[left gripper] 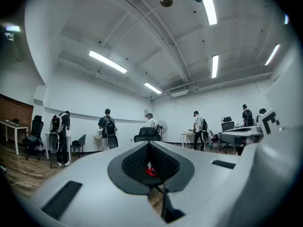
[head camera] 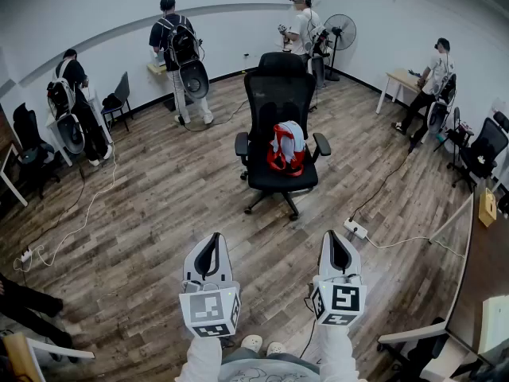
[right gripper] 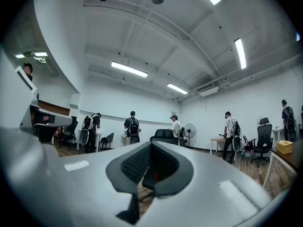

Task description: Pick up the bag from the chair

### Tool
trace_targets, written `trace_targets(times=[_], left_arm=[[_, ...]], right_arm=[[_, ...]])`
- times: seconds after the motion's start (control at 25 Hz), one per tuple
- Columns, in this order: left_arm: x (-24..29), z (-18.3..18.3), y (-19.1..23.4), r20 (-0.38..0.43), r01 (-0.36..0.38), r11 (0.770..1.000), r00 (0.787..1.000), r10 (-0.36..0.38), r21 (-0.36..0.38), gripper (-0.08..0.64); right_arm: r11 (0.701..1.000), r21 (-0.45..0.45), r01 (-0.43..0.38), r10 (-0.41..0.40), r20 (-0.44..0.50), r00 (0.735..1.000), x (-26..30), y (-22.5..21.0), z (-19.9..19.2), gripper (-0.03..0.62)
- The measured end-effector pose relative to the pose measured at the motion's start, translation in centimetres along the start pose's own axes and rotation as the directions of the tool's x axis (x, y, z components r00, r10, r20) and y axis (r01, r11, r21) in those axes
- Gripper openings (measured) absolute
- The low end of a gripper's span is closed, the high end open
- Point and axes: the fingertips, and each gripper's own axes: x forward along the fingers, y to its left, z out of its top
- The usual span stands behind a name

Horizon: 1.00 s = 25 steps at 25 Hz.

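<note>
A red and white bag (head camera: 286, 148) rests upright on the seat of a black office chair (head camera: 280, 94) in the middle of the room. My two grippers hang side by side near the bottom of the head view, well short of the chair. The left gripper (head camera: 212, 237) and the right gripper (head camera: 335, 234) both have their jaws shut with nothing held. In the left gripper view a sliver of the red bag (left gripper: 150, 170) shows through the slit between the closed pads of the left gripper (left gripper: 149, 145). The right gripper (right gripper: 151, 144) shows a speck of the bag (right gripper: 156, 176) the same way.
A white power strip (head camera: 355, 228) and its cables lie on the wood floor right of the chair. Several people with backpacks stand along the walls. A fan (head camera: 339, 32) stands at the back; a desk (head camera: 477, 269) and another chair (head camera: 483, 150) stand at the right.
</note>
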Motion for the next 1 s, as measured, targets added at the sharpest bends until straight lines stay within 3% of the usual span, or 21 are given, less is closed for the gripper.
trace_targets(times=[1.0], left_arm=[[4.9,-1.1,4.3,-0.014,0.047,0.999,0.999,-0.047,0.000,0.005]], right_arm=[[1.000,0.020,0.013,-0.013,-0.020,1.000,5.3,3.2,-2.1,0.011]])
